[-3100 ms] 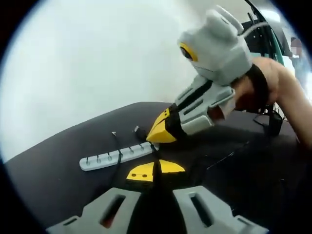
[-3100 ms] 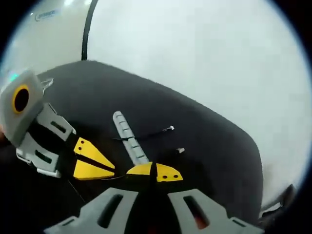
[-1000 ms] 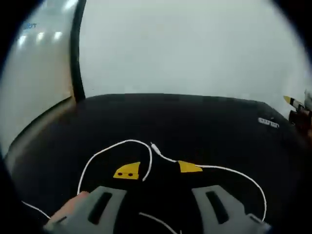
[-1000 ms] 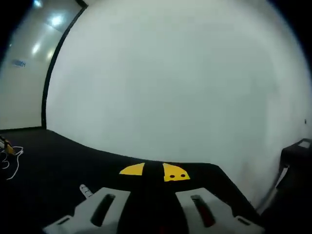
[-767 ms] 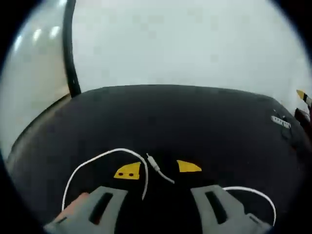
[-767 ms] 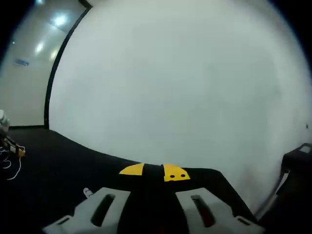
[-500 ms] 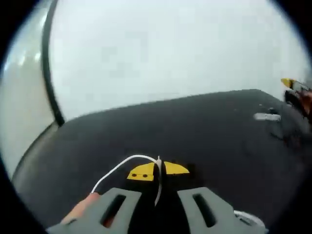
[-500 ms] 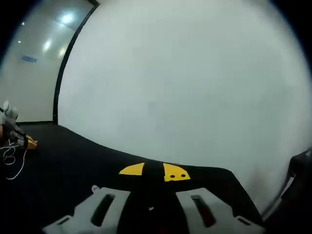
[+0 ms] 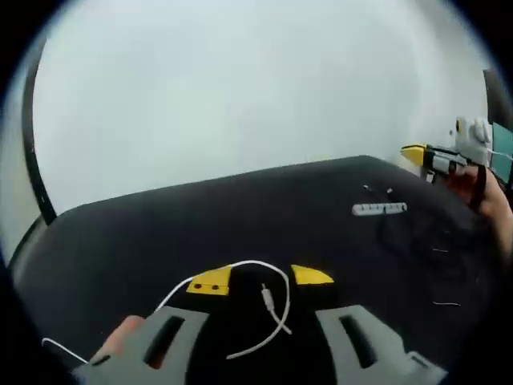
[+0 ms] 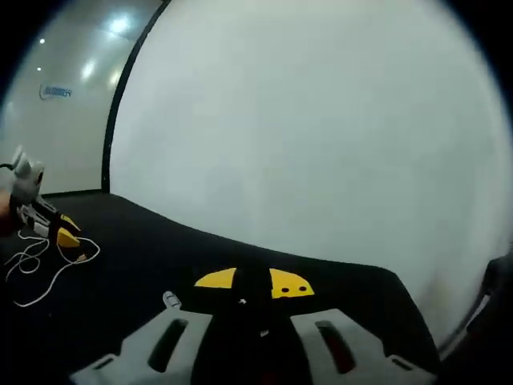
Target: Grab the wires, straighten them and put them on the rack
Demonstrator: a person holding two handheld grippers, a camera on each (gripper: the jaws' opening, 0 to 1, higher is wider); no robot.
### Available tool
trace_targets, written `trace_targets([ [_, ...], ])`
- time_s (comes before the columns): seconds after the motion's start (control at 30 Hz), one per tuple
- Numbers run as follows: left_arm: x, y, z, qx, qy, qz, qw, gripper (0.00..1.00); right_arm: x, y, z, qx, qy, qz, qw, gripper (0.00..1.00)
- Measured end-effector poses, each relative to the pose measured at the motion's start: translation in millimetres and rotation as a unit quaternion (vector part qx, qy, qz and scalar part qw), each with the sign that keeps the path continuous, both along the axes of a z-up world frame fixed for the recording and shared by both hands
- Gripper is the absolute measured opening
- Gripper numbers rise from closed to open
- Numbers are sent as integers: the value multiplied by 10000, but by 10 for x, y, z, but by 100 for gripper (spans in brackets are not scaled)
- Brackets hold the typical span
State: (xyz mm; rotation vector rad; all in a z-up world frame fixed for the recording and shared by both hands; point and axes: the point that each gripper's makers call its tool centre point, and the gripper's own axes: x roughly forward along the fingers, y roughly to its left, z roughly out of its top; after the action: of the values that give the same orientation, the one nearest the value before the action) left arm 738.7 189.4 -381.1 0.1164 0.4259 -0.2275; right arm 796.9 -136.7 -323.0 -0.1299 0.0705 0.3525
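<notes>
In the left gripper view my left gripper (image 9: 260, 278) is open low over the black table (image 9: 200, 224). A thin white wire (image 9: 276, 277) loops loosely between its yellow tips, its plug end (image 9: 267, 297) lying in the gap. The grey rack (image 9: 379, 209) lies far off at the right, with small wire ends poking up behind it. My right gripper (image 9: 417, 152) hangs beyond the rack, in a person's hand (image 9: 481, 192). In the right gripper view my right gripper (image 10: 253, 281) stands slightly open with nothing between its tips. The left gripper (image 10: 68, 233) is far left, over white wire loops (image 10: 48, 269).
A pale wall rises behind the table's far edge (image 9: 240, 172). Small pale wire bits (image 9: 445, 303) lie on the table at the right. A small pale plug (image 10: 171, 301) sits by my right gripper's left finger. A fingertip (image 9: 120, 337) shows at the left gripper's base.
Half a second ago my left gripper was shut on the white wire; now its jaws are apart and the wire lies loose between them. The left view has swung toward the rack.
</notes>
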Motion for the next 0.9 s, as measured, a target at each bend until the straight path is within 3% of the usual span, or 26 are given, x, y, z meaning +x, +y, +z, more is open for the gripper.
trace_targets([
  [0.03, -90, 49, 31, -87, 102, 152, 9998, 37, 15, 12, 2, -4, 3, 6, 10000, 11],
  [0.07, -245, 24, 49, -145, 347, 151, 9992, 23, 32, 25, -21, -44, 20, 13, 10000, 11],
  [0.1, -387, -68, 96, -21, 348, -24, 9994, 7, 53, 27, -41, -77, 43, 6, 10000, 11],
  [0.13, -460, -142, 139, 63, 216, -148, 9996, 2, 57, 28, -60, -100, 69, -5, 9999, 11],
  [0.17, -529, -235, 64, 168, 287, -344, 9989, 2, 71, 34, -83, -159, 127, 1, 9998, 11],
  [0.2, -620, -302, -119, 486, 598, -630, 9950, 1, 81, 52, -87, -218, 137, 17, 9997, 12],
  [0.23, -688, -308, -429, 752, 1185, -842, 9865, 2, 87, 80, -71, -276, 101, 58, 9996, 12],
  [0.27, -676, -240, -606, 990, 1463, -885, 9803, 2, 93, 97, -61, -296, 68, 74, 9995, 12],
  [0.3, -589, -124, -638, 1214, 1384, -784, 9798, 0, 94, 104, -56, -307, 50, 85, 9995, 12],
  [0.37, -325, 168, -459, 1540, 717, -345, 9849, 0, 130, 105, -89, -346, 65, 56, 9994, 12],
  [0.4, -209, 308, -357, 1601, 409, -107, 9862, 0, 131, 105, -107, -374, 83, 61, 9992, 12],
  [0.43, -125, 417, -335, 1570, 305, 76, 9871, 0, 113, 117, -133, -416, 117, 87, 9990, 12],
  [0.5, -88, 490, -561, 1449, 883, -53, 9855, 0, 67, 131, -162, -460, 146, 109, 9988, 12],
  [0.53, 37, 482, -482, 882, 603, 53, 9943, 0, 58, 131, -152, -477, 141, 124, 9987, 12],
  [0.57, 80, 562, -471, 817, 664, 186, 9943, 0, 61, 119, -123, -487, 115, 126, 9987, 13],
  [0.6, 54, 649, -455, 993, 838, 273, 9911, 0, 62, 112, -105, -487, 93, 114, 9987, 13],
  [0.63, 22, 613, -388, 984, 763, 234, 9919, 0, 52, 108, -85, -489, 69, 104, 9987, 13],
  [0.67, 22, 502, -205, 703, 308, 173, 9969, 1, 53, 105, -68, -513, 56, 93, 9986, 13],
  [0.7, -30, 319, -37, 79, -53, 98, 9999, 3, 56, 104, -59, -541, 53, 88, 9985, 13],
  [0.73, -123, 115, 95, -412, -285, -153, 9986, 6, 58, 106, -51, -587, 38, 86, 9982, 13],
  [0.77, -195, -67, 104, -698, -280, -347, 9966, 7, 78, 113, -32, -619, 19, 85, 9980, 13],
  [0.8, -337, -181, -75, -603, 212, -531, 9965, 0, 93, 122, -31, -652, 7, 88, 9978, 13],
  [0.83, -444, -215, -285, -110, 677, -704, 9952, 0, 96, 128, -45, -682, 6, 104, 9976, 13],
  [0.87, -494, -195, -438, 403, 926, -911, 9907, 0, 90, 135, -72, -720, 19, 122, 9973, 13],
  [0.9, -453, -154, -456, 516, 639, -806, 9934, 0, 65, 136, -110, -779, 50, 125, 9969, 13],
])
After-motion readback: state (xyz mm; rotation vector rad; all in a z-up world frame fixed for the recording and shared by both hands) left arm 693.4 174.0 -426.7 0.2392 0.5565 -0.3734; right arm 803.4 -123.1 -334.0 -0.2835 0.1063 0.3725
